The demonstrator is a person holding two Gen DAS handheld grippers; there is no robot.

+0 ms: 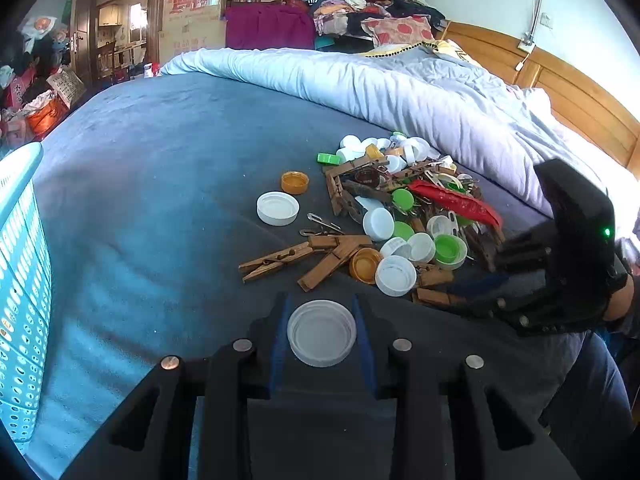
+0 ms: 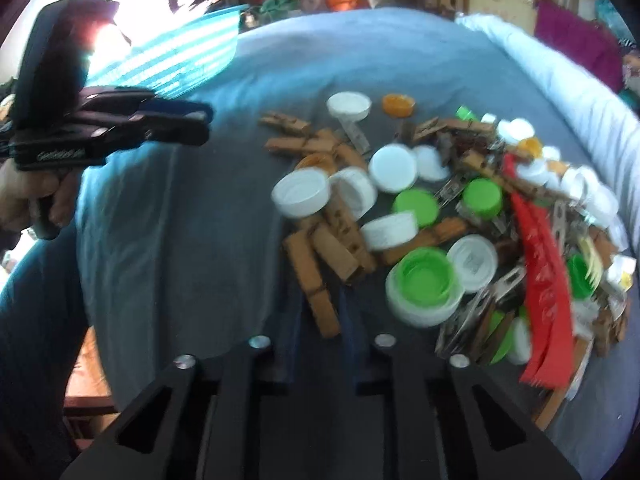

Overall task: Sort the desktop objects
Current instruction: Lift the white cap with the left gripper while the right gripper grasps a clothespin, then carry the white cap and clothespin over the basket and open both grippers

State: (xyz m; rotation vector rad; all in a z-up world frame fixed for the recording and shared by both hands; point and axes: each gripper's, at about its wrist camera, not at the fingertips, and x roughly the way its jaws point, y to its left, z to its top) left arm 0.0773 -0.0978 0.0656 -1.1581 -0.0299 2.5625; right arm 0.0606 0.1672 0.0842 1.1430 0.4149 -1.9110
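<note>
Near bed's front edge | left gripper (image 1: 321, 334) clamps round white plastic cap (image 1: 321, 333), hollow up | right gripper (image 2: 318, 316) closes on brown wooden clothespin (image 2: 316, 286) | blue sheet (image 1: 160, 152)

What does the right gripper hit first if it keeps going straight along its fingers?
Probably the wooden clothespin lying lengthwise between the right gripper fingers, at the near edge of the pile. The frame is blurred, so I can't tell whether it is already pinched. Beyond it lie more clothespins and a white cap.
</note>
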